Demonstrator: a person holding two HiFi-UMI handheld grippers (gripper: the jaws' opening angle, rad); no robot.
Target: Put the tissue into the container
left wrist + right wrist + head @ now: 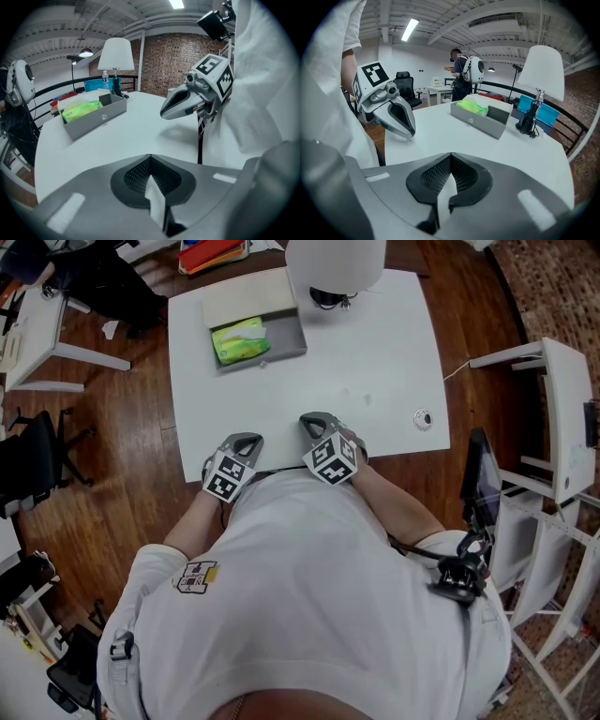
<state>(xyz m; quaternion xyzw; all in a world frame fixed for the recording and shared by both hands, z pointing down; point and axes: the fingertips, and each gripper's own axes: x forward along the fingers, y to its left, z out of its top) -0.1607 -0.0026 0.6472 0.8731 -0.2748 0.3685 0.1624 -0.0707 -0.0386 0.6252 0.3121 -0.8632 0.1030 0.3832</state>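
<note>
Green tissue pack (pixel 239 340) already lies inside the grey container (pixel 284 334) at the far left of the bench (pixel 375 362), so the placing step looks done to me. My left tool (pixel 246 440) sits at the near edge, closed on nothing; my right tool (pixel 315 420) just beside it likewise (jaws together, empty). The next move, I judge, calls only for keeping clear.

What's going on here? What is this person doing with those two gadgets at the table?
A person stands at the near edge of a white table, holding a two-jaw tool in each hand. The left gripper and right gripper are both shut and empty. The green tissue pack already lies in the grey container at the far left, near a lamp.
</note>
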